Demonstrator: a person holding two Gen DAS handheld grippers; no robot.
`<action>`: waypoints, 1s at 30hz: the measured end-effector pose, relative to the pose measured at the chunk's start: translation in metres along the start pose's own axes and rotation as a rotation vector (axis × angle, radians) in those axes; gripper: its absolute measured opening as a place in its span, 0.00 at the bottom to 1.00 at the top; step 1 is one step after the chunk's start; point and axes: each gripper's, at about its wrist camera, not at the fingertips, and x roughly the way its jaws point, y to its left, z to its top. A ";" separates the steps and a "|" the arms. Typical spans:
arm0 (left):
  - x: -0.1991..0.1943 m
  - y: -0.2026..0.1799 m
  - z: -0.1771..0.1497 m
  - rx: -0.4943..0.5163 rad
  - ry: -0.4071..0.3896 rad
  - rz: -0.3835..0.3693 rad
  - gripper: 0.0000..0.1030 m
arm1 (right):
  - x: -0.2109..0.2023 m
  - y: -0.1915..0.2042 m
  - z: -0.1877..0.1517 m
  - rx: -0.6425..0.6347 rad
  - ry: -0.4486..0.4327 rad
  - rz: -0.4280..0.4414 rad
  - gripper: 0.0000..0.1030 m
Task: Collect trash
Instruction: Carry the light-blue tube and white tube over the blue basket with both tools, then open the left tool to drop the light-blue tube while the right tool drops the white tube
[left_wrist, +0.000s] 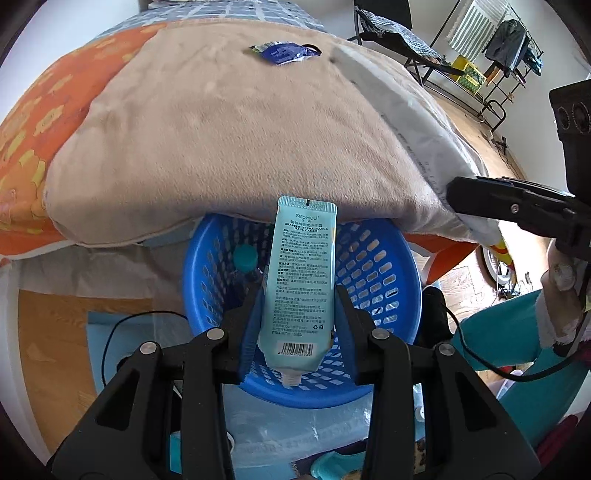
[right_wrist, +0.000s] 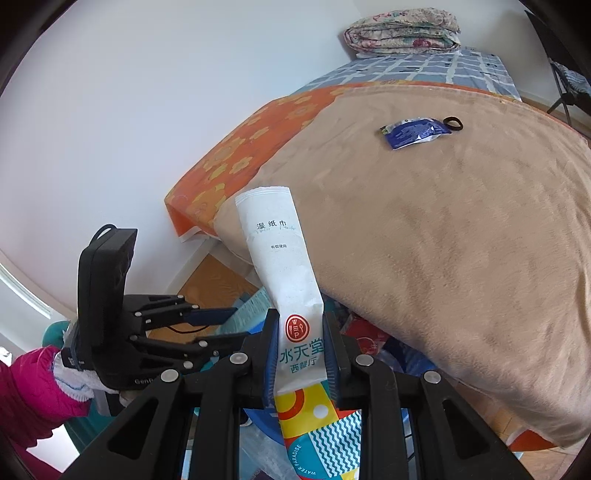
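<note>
Blue plastic basket (left_wrist: 373, 258): round, perforated wall, standing on the floor at the near edge of the bed, partly under the overhanging blanket.
Inside the basket: a clear bottle with a teal cap (left_wrist: 244, 257), lying against the left wall.
Left gripper (left_wrist: 299, 306): pinching a pale blue hand cream tube (left_wrist: 300, 273) across its lower half, both blue pads pressed to its sides.
Tube: crimped end pointing far, uncapped nozzle near, held right above the basket's opening.
Right gripper (right_wrist: 300, 354): clamped on a white wet-wipe sachet (right_wrist: 286, 266), its far end standing up past the fingertips and its colourful printed end trailing near.
Sachet's place: over the near left corner of the bed, above floor clutter.
Tan blanket (right_wrist: 443, 240): covers the bed over an orange flowered sheet (right_wrist: 258, 136).
Dark blue wrapper (right_wrist: 415, 131): flat on the blanket's far part, well apart from both grippers, a black hair tie (right_wrist: 453, 123) touching its right end.
Person: a pink sleeve (right_wrist: 29, 387) at the near left in the right wrist view.
</note>
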 end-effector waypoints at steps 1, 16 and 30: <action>0.001 -0.001 0.001 0.000 0.002 -0.002 0.37 | 0.002 0.001 0.000 -0.001 0.003 -0.002 0.21; -0.001 -0.003 0.014 -0.007 -0.042 0.016 0.37 | 0.010 0.008 0.004 -0.004 -0.029 0.002 0.21; -0.001 -0.002 0.014 -0.019 -0.058 0.053 0.55 | 0.011 0.008 0.007 -0.004 -0.023 -0.030 0.41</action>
